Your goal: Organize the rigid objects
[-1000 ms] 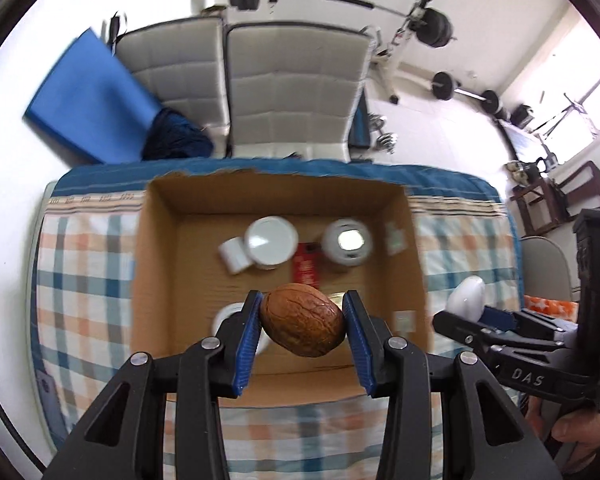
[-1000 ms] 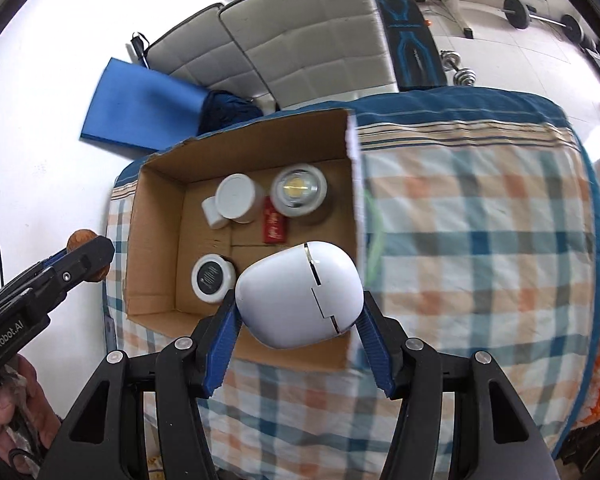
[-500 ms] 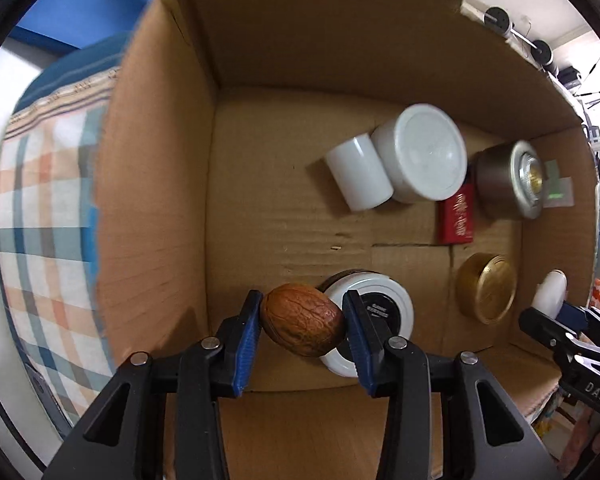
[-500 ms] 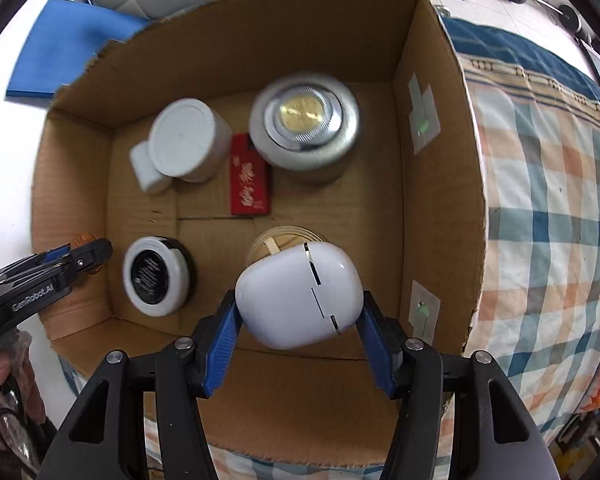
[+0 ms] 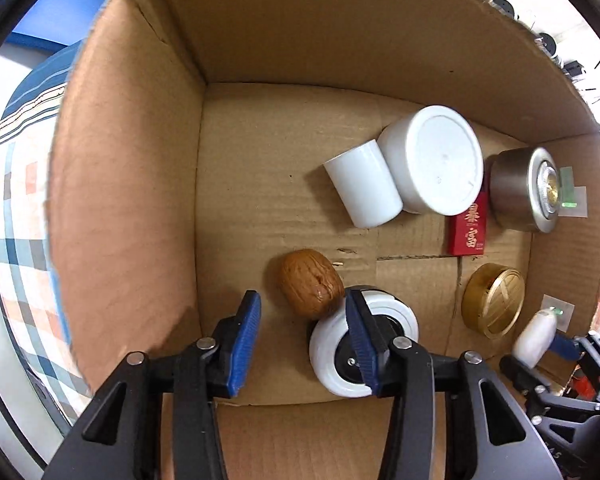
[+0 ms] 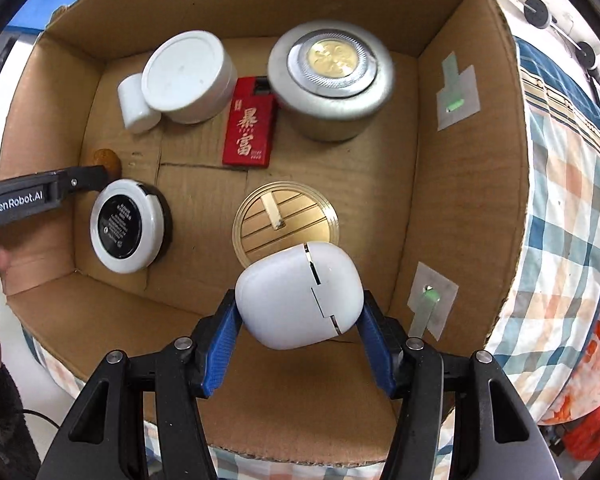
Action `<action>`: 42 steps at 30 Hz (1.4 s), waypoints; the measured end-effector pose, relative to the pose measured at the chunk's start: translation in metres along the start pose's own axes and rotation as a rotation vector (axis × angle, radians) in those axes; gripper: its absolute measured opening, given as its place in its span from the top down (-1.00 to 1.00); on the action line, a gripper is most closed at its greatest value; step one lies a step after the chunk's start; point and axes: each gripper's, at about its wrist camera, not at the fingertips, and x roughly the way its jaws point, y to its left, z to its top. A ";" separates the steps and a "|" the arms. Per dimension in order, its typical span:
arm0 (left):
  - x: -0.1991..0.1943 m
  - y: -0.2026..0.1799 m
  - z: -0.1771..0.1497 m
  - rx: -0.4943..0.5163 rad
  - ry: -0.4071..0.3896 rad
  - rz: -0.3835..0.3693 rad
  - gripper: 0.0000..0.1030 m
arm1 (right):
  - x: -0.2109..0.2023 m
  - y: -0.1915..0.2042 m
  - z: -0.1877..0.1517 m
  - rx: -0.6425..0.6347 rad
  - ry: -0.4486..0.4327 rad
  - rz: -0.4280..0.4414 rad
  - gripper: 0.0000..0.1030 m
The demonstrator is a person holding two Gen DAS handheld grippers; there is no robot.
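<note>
A brown walnut (image 5: 311, 283) lies on the floor of the cardboard box (image 5: 132, 168), touching a white round compact with a black lid (image 5: 364, 350). My left gripper (image 5: 303, 340) is open just behind the walnut, its jaws apart and empty. My right gripper (image 6: 298, 344) is shut on a white egg-shaped case (image 6: 298, 294) and holds it inside the box near the front right, above a gold round tin (image 6: 286, 220). The walnut also shows in the right wrist view (image 6: 106, 160), partly behind the left gripper.
In the box stand a white jar (image 6: 188, 76), a small white cylinder (image 6: 134, 104), a red packet (image 6: 250, 128) and a silver tin with a gold centre (image 6: 332, 80). The box sits on a checked cloth (image 6: 568, 208). Taped tags stick to the right wall (image 6: 456, 96).
My left gripper has opened and let the walnut go onto the box floor beside the compact. My right gripper has gone lower into the box with the white case.
</note>
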 end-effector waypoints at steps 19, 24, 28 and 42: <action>-0.083 -0.007 -0.049 -0.088 -0.230 -0.021 -1.00 | -0.033 -0.023 -0.010 0.103 -0.115 0.015 -0.81; -0.101 -0.009 -0.065 -0.073 -0.286 0.020 -1.00 | -0.052 -0.029 -0.012 0.133 -0.159 -0.007 -1.00; -0.110 -0.017 -0.079 -0.067 -0.307 0.033 -1.00 | -0.059 -0.030 -0.022 0.155 -0.176 -0.009 -1.00; -0.156 -0.045 -0.120 -0.034 -0.397 0.072 -1.00 | -0.103 -0.033 -0.063 0.153 -0.256 0.016 -1.00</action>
